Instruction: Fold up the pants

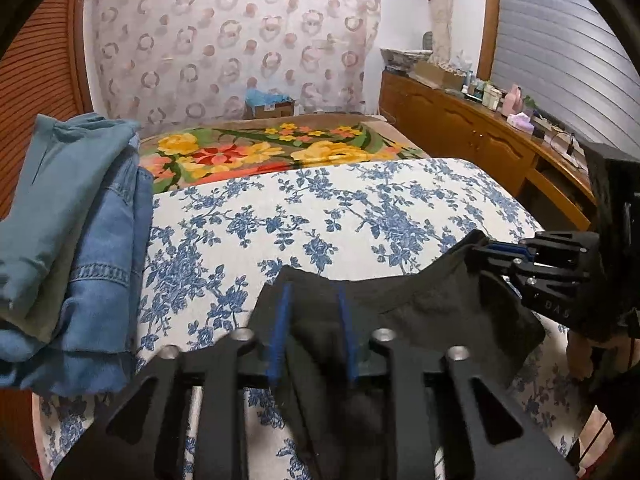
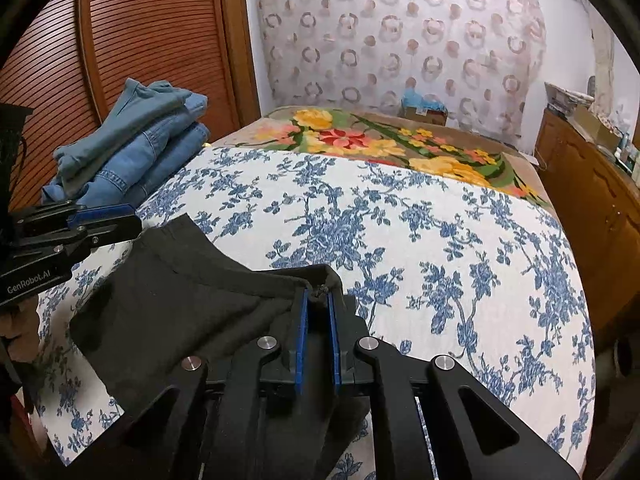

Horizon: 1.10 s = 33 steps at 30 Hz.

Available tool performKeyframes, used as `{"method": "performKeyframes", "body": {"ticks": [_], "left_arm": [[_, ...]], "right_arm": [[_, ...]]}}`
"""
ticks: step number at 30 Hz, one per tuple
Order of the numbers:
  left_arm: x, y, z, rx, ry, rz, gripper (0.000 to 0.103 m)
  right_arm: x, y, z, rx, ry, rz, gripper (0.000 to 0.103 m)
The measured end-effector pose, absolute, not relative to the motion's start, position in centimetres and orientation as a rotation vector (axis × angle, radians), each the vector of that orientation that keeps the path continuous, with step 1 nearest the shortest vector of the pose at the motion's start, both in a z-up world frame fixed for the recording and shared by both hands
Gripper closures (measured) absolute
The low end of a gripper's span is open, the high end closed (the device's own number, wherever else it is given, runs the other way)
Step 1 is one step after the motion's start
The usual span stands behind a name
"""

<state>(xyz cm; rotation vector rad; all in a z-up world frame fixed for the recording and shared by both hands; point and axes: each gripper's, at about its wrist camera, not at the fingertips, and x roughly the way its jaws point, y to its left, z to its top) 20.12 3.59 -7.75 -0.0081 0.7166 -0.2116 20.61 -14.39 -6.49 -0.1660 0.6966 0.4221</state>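
Black pants (image 1: 440,300) hang bunched over the near part of the bed, stretched between my two grippers. In the left wrist view my left gripper (image 1: 312,288) has its blue pads (image 1: 280,320) a good gap apart, and the dark cloth runs loosely between them. My right gripper (image 1: 480,248) pinches the far corner of the pants at the right. In the right wrist view the right gripper (image 2: 319,294) has its blue pads close together on a bunched edge of the pants (image 2: 180,300). The left gripper (image 2: 136,220) sits at the cloth's other corner.
The bed wears a white cover with blue flowers (image 2: 440,260), and a bright floral blanket (image 1: 260,152) lies beyond it. A stack of folded jeans (image 2: 132,148) rests on the bed's left side by a slatted wooden door (image 2: 120,40). A cluttered wooden dresser (image 1: 460,128) lines the right wall.
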Motion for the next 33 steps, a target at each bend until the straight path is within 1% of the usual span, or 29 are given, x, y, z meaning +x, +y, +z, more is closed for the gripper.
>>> {"method": "performKeyframes", "body": {"ticks": [1,3,8,12,22,33], "left_arm": [[19.9,3.7,-7.7,-0.015,0.714,-0.213,0.057],[19.4,4.0,-7.6,-0.026,0.703,-0.217,0.047],[17.7,4.4,-7.7,-0.019,0.701,-0.223,0.045],[16.1,4.6,-8.6,-0.027,0.726,-0.230,0.045],[12.9,5.0,-11.2,-0.038,0.782,-0.238,0.045],[12.8,4.6,-12.3,-0.016,0.803,-0.225,0.045]], "right_arm": [[20.4,-14.4,-6.4,-0.170,0.692,0.419,0.090],[20.1,-14.6,-6.2,-0.175,0.684,0.415,0.089],[18.2,-15.8,-5.6,-0.171,0.670,0.429,0.084],[15.9,-17.1,-5.6,-0.163,0.667,0.438,0.076],[11.0,-19.2,-6.5,-0.126,0.704,0.489,0.075],[12.1,-18.2,-8.1,-0.158,0.761,0.503,0.075]]}}
